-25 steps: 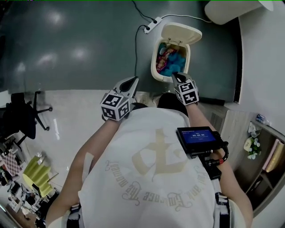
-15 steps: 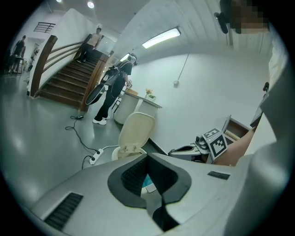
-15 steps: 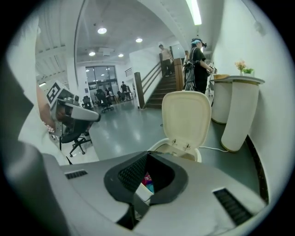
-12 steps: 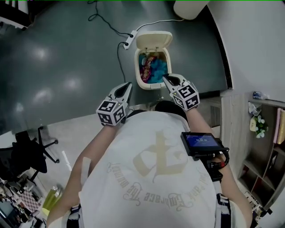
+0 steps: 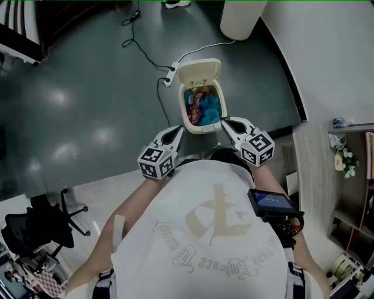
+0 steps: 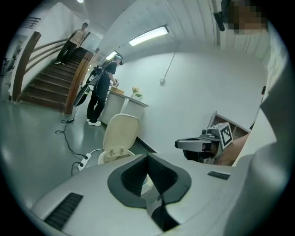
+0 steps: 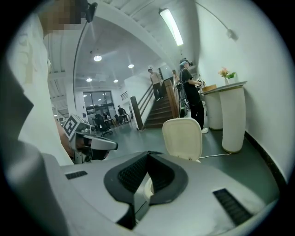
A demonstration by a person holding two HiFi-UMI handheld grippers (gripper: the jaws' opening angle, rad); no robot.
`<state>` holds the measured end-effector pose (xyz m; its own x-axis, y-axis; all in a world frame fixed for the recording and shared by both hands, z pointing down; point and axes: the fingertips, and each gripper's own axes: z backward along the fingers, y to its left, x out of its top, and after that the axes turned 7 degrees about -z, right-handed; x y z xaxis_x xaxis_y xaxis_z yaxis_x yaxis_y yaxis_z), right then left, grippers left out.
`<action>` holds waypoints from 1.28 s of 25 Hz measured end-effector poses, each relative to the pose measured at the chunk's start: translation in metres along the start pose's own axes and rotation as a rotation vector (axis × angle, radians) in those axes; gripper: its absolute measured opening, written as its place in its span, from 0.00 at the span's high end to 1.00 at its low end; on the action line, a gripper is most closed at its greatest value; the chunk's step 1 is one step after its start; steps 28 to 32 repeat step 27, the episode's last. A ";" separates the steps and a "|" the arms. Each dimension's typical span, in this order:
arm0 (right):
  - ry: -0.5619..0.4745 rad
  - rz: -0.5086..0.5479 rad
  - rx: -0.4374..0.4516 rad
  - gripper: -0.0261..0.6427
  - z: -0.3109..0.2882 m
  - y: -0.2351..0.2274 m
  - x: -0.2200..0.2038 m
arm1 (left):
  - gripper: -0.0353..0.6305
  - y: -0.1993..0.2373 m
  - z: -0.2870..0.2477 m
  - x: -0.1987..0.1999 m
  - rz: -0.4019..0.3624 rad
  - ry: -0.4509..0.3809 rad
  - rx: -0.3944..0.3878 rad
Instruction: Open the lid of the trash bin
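The cream trash bin [image 5: 201, 114] stands on the dark floor by the wall, its lid [image 5: 199, 73] swung up and open; blue and pink rubbish shows inside. Both grippers are held in front of the person's chest, short of the bin and touching nothing. The left gripper [image 5: 177, 131] is shut and empty, just left of the bin's near rim. My right gripper [image 5: 224, 121] is shut and empty at the near right corner. The raised lid [image 6: 120, 133] shows beyond the left gripper [image 6: 147, 159] in the left gripper view. It also stands beyond the right gripper [image 7: 147, 156] as a lid [image 7: 183, 138].
A power strip [image 5: 171, 73] with cables lies on the floor left of the bin. A white round pedestal [image 5: 239, 17] stands behind it by the curved wall. An office chair [image 5: 49, 225] is at the lower left, shelves [image 5: 350, 175] at the right. A staircase [image 6: 46, 87] and a standing person [image 6: 99, 94] are farther off.
The head view has swung and the bin now sits slightly lower and more central in it. Both grippers stay shut near its near rim; the lid stays open.
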<state>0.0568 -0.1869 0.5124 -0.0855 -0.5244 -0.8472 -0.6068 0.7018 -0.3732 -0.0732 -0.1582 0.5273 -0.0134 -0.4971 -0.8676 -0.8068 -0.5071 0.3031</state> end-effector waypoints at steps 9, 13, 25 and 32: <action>-0.051 -0.047 -0.059 0.95 0.030 0.007 -0.009 | 0.93 -0.016 0.000 -0.004 -0.032 0.023 -0.066; -0.062 -0.064 -0.079 0.95 0.035 0.007 -0.016 | 0.93 -0.021 -0.001 -0.007 -0.044 0.032 -0.086; -0.084 -0.082 -0.087 0.95 0.028 0.009 -0.020 | 0.93 -0.013 0.005 -0.009 -0.053 0.042 -0.075; -0.083 -0.083 -0.084 0.95 0.026 0.010 -0.020 | 0.93 -0.010 0.007 -0.009 -0.050 0.042 -0.069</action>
